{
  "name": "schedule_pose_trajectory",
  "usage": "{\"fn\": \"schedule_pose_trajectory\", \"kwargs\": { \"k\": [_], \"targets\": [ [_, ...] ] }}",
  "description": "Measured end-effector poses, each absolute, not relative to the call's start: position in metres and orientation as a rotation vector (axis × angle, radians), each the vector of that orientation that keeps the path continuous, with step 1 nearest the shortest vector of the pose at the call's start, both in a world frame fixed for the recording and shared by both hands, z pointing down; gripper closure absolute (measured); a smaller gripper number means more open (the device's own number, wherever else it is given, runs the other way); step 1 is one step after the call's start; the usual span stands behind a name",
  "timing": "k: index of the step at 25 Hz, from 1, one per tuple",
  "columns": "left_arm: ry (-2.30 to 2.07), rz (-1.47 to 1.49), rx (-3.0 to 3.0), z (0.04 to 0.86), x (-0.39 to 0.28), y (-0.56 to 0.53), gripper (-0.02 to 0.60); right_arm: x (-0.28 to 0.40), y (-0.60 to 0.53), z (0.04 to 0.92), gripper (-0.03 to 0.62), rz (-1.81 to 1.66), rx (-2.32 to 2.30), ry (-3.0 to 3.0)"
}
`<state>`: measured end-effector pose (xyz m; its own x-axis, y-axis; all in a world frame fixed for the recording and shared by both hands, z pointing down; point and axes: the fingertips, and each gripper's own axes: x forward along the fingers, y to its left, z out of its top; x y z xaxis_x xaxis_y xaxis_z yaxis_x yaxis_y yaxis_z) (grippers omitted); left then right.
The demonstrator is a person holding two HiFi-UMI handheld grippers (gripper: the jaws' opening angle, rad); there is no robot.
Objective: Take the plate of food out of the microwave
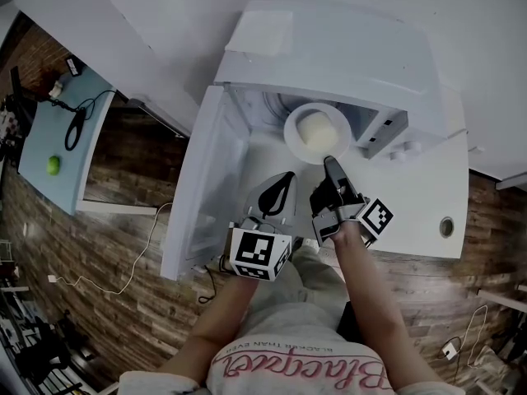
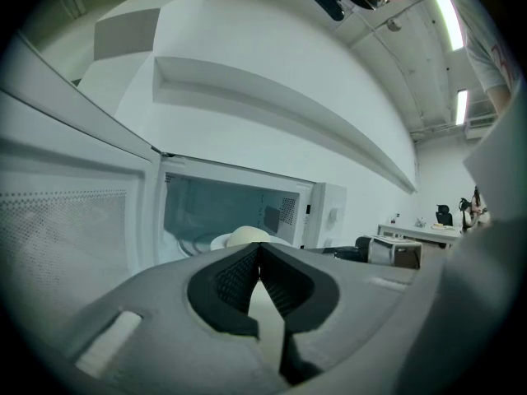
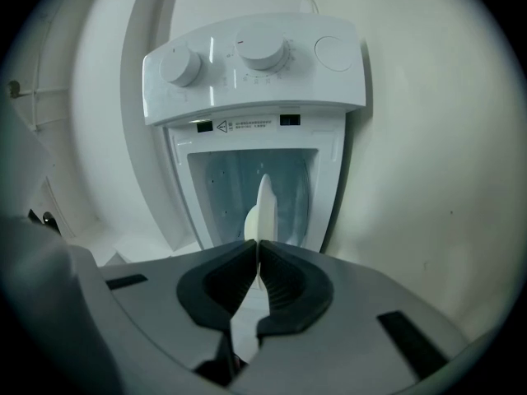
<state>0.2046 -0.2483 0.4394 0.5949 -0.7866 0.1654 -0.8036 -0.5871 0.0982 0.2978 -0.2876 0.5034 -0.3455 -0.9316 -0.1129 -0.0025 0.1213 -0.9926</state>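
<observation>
The white microwave [image 1: 346,48] stands with its door [image 1: 202,179] swung wide to the left. A white plate [image 1: 293,132] bearing a pale round bun [image 1: 315,130] sits at the mouth of the cavity. My right gripper [image 1: 332,164] is shut on the plate's near rim. In the right gripper view, which is rolled on its side, the plate [image 3: 263,204] shows edge-on between the jaws of the right gripper [image 3: 258,245]. My left gripper [image 1: 286,179] hovers just left of it, shut and empty. In the left gripper view its closed tips [image 2: 259,252] point at the plate and bun [image 2: 247,237].
The microwave's panel with two knobs [image 3: 247,56] lies beside the cavity. It rests on a white counter [image 1: 428,196] with a round hole [image 1: 446,226]. A light blue table [image 1: 58,138] with cables and a green ball [image 1: 53,164] stands at far left over wooden floor.
</observation>
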Motion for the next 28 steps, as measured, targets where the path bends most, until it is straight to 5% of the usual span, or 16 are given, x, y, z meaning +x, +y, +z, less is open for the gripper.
{"fn": "schedule_pose_trajectory", "kwargs": {
  "k": [28],
  "targets": [
    [-1.286,0.079,2.692,0.413,0.174,-0.196,0.575,0.282,-0.223,0.482,0.571,-1.288,-0.941,1.569]
  ]
}}
